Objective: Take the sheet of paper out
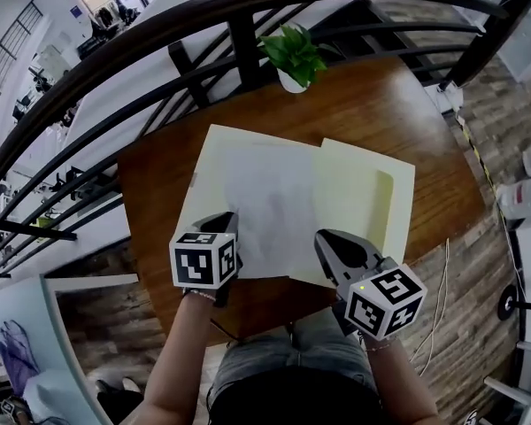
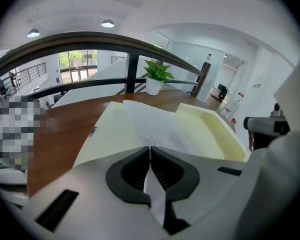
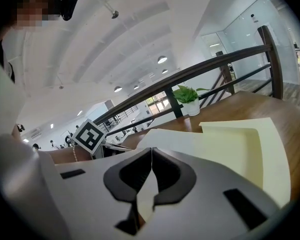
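A dark railing [image 1: 248, 5] curves behind the wooden table [image 1: 380, 104], plank floor [image 1: 478, 268] below.

The sheet of paper [image 1: 270, 206] is white and the folder [image 1: 367, 193] is pale yellow. The surface [image 1: 380, 104] is brown wood. The plant [image 1: 292, 50] has green leaves. The cubes [image 1: 203, 259] have black and white squares

A dark brown wooden tabletop [image 1: 380, 113] with a rounded outline carries two things. A pale yellow folder [image 1: 361, 193] lies open across its middle, the left half wider than the right, with bare wood showing on every side and the folder's near edge not far from the tabletop's near rim. At the far rim, apart from the folder, a small green potted plant [image 1: 294, 60] stands upright in a white pot.
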A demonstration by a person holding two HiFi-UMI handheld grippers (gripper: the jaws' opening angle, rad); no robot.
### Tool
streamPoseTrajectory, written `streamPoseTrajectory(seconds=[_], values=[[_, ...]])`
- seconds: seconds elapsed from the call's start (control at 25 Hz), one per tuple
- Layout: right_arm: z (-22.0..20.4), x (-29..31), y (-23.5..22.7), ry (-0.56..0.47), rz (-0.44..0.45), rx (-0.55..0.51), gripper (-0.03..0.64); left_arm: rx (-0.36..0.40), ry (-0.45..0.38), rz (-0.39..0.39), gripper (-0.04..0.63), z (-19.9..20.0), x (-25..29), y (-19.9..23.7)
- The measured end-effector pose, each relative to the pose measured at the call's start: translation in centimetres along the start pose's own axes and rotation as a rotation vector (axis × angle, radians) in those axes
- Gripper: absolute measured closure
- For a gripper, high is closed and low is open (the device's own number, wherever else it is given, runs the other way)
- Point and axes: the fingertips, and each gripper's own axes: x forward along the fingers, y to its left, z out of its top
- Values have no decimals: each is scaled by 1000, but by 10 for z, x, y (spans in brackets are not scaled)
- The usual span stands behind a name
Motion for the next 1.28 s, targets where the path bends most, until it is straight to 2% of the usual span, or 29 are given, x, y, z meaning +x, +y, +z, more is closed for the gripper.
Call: streamPoseTrajectory(seconds=[0.32, 0.64, 1.08, 1.28], values=[[8, 17, 16, 19, 50, -43, 589, -79, -45, 40, 571, -3, -24, 24], [17, 26, 23, 20, 52, -69, 589, -75, -127, 59, 571, 16, -59, 40], [33, 15, 13, -21, 4, -75, 589, -61, -254, -21, 571, 60, -86, 14], [43, 0, 9, -71, -17, -42, 589, -55, -308, -84, 571, 80, -95, -5]])
